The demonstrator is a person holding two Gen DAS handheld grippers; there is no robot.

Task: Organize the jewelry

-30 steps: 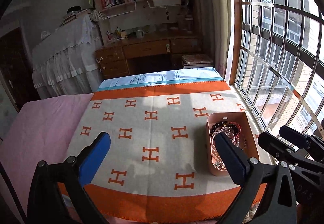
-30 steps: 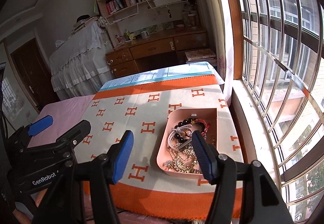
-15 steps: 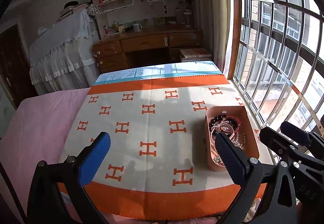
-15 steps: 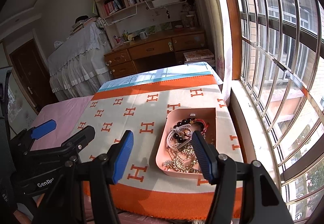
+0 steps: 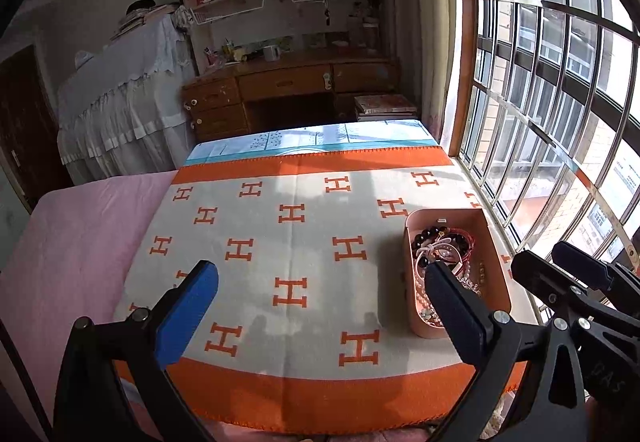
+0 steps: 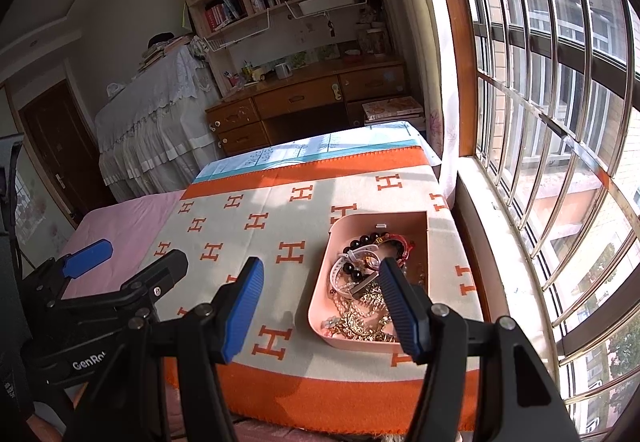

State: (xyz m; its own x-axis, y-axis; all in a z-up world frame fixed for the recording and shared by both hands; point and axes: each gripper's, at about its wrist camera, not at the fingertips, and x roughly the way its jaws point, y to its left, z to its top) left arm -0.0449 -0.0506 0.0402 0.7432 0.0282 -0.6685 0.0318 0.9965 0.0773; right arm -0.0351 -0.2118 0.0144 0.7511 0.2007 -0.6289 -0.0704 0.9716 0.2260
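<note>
Pink tray (image 6: 320, 306) held all the tangled jewelry (image 6: 370, 282) ahead of our right gripper (image 6: 320, 308); both it and the left gripper (image 5: 320, 302) gaped wide, empty; sorting stage unclear.

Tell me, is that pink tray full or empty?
Partly full: the pink tray holds tangled bracelets and chains, with bare floor at its far end.

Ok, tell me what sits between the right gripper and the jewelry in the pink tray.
Nothing visible. The right gripper hangs open above the blanket, and the pink tray has no lid over the jewelry.
</note>
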